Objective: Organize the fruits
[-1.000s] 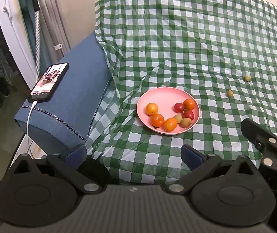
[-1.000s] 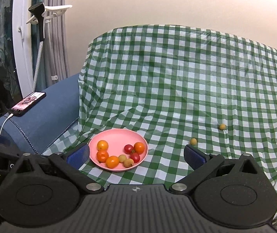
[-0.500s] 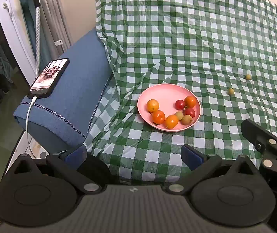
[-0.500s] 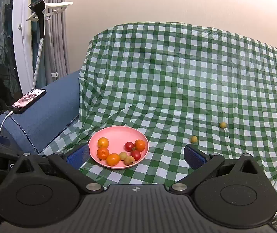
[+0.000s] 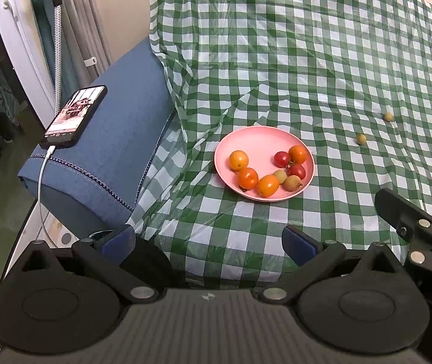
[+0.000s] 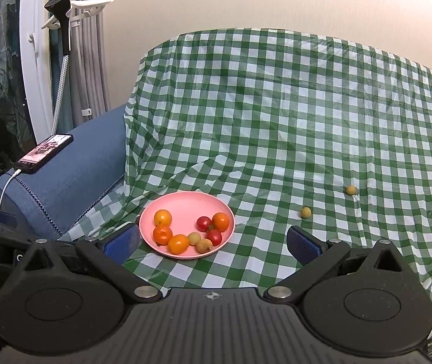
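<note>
A pink plate sits on the green checked cloth and holds several small orange, red and yellow-green fruits. Two small yellow-green fruits lie loose on the cloth to its right, a nearer one and a farther one. My left gripper is open and empty, well short of the plate. My right gripper is open and empty, near the plate's front edge; part of it shows in the left wrist view.
A blue sofa arm stands left of the cloth, with a phone on a charging cable on it. A curtain and a white phone stand are at the far left. A wall is behind the cloth.
Both cameras have drawn slightly back and up, so the plate and loose fruits sit a little farther in view. Both grippers stay open and empty.
</note>
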A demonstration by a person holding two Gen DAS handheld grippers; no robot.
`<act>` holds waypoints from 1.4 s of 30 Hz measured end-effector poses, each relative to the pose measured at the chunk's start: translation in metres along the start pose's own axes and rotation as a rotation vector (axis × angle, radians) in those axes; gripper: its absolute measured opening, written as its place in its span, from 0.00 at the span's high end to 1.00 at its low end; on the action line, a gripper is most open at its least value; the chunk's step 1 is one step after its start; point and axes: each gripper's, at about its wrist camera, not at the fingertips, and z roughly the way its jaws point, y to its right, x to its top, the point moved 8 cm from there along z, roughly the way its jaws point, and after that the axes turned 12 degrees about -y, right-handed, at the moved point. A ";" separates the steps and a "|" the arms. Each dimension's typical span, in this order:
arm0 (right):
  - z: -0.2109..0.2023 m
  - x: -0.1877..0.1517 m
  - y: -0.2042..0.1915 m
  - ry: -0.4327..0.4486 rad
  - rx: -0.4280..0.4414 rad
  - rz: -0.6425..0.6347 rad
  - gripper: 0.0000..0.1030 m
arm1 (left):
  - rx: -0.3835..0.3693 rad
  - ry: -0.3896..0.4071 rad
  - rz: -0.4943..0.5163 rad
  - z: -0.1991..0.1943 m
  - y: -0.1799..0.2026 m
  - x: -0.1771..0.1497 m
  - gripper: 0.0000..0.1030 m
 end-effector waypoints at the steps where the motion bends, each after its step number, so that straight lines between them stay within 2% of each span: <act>1: 0.001 -0.001 0.000 -0.003 0.002 0.001 0.01 | 0.000 -0.003 0.000 0.001 0.000 0.000 0.00; 19: 0.030 -0.010 0.018 -0.077 0.048 0.055 0.01 | 0.025 -0.079 0.048 0.027 0.014 0.003 0.00; 24: 0.034 -0.004 0.031 -0.041 0.028 0.072 0.01 | 0.034 -0.084 0.095 0.033 0.025 0.011 0.00; 27: 0.034 0.000 0.046 -0.009 0.008 0.106 0.01 | 0.040 -0.074 0.128 0.035 0.034 0.019 0.00; 34: 0.045 0.001 0.090 -0.016 -0.030 0.218 0.01 | 0.037 -0.054 0.214 0.042 0.068 0.040 0.00; 42: 0.054 -0.001 0.163 -0.004 -0.145 0.321 0.01 | -0.043 -0.047 0.315 0.060 0.136 0.072 0.00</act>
